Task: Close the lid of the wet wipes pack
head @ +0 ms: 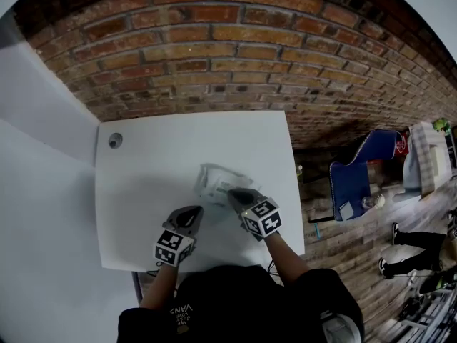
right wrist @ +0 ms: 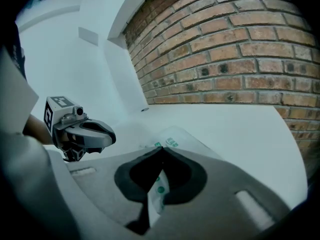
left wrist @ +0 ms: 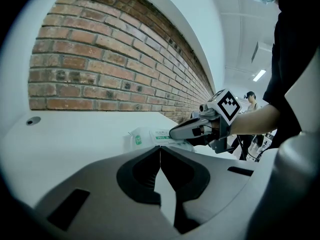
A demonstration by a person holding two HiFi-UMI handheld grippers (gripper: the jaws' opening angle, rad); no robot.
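Here, right gripper (head: pixel 233 194) over wet wipes pack (head: pixel 213 180); left gripper (head: pixel 193 212) beside.

Your head view is bright and evenly lit. The white table (head: pixel 243 141) carries a soft grey shadow toward 9 o'clock of the wipes pack (head: pixel 218 181), which looks washed out. The brick wall (head: pixel 235 56) bows at 12 o'clock. In your left gripper view a strip light (left wrist: pixel 259 75) glows at 3 o'clock; edges darken.
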